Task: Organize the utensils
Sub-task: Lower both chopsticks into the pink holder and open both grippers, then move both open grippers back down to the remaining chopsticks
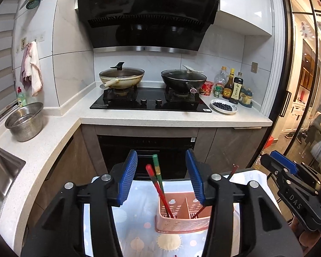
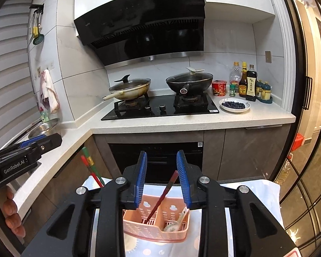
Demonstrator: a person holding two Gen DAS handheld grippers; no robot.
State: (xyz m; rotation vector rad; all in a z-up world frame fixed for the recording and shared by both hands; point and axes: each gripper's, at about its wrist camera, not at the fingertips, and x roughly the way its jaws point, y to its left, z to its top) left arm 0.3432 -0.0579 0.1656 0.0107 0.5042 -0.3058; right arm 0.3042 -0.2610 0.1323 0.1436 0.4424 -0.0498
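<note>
Left wrist view: left gripper [image 1: 161,176], jaws parted wide, nothing pressed between the pads; a red chopstick [image 1: 158,190] and a green chopstick [image 1: 158,174] stand between them in line of sight, leaning in the left compartment of the basket [image 1: 182,224]. Right gripper [image 2: 161,176], jaws parted more narrowly, pads clear of the dark red chopstick [image 2: 160,199] that leans between them into its own compartment. Step judged: release just made, sticks dropped into the holder. To do it well: draw both grippers straight back and up, keeping the pads off the leaning sticks, since a nudge could tip the light basket or flick a stick out. Item: basket, pink perforated plastic, divided into compartments, standing on a patterned cloth [image 1: 137,214] over the bench nearest the cameras. Contents: red and green pair, one dark red stick, one pale spoon [image 2: 177,222] lying in the right compartment. Chopsticks slim, glossy, likely slippery.
</note>
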